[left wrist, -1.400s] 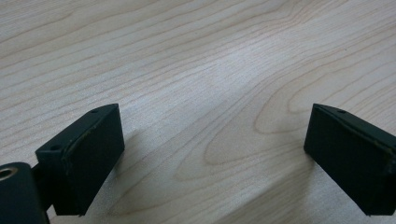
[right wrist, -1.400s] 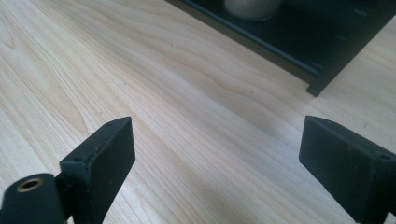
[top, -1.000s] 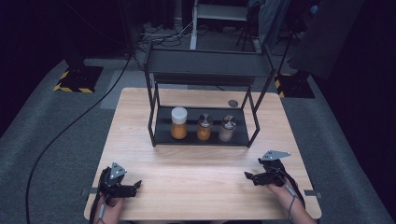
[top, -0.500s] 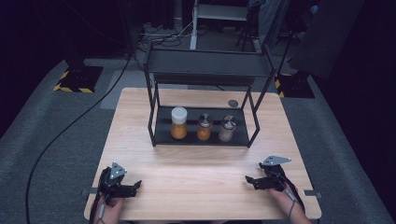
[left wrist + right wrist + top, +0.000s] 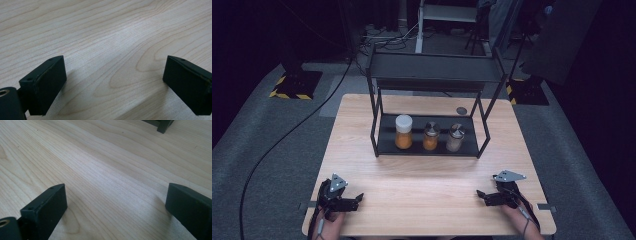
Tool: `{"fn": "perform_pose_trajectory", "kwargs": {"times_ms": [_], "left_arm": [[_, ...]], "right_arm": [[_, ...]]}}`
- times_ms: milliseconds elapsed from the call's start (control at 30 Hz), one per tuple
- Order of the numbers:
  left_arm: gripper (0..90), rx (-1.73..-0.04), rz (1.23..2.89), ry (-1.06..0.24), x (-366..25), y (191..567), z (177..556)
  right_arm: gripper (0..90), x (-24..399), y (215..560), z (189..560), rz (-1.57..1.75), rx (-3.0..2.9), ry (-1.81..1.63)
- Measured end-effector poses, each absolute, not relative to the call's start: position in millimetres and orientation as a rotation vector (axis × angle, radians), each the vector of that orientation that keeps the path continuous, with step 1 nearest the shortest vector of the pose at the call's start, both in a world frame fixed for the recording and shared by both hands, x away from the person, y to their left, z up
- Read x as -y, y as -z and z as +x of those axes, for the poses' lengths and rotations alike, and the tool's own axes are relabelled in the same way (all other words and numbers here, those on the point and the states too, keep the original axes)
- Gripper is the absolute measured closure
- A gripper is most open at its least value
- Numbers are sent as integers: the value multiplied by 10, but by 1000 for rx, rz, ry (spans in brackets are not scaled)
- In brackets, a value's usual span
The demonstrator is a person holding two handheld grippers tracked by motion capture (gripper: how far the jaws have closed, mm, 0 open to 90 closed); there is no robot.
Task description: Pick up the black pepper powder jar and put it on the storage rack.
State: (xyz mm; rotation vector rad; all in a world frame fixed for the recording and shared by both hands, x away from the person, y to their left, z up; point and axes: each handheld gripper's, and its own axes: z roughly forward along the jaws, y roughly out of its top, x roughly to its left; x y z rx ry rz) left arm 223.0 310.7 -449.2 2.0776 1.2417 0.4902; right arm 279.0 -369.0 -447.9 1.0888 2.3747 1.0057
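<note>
Both claws gaping, empty: left claw [image 5: 354,199] and right claw [image 5: 482,196] low over the bench [image 5: 422,200], right jaws just widened. Three jars [image 5: 429,136] sit well apart, inside the rack [image 5: 432,75] — I'd expect rack-post knocks on the reach in.

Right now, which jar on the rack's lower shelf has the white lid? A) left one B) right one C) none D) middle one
A: in the high view the leftmost jar wears a white lid, while the middle jar and the right jar have darker metallic tops, all on the black rack.
</note>
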Motion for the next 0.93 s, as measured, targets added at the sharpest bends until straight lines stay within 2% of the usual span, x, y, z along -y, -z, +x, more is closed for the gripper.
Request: {"fn": "perform_pose_trajectory", "kwargs": {"times_ms": [933], "left_arm": [[50, -1242, 2078, -490, -3107, 4491, 2230]], "right_arm": [[21, 3685, 4478, 2794, 1096, -2374, -1001]]}}
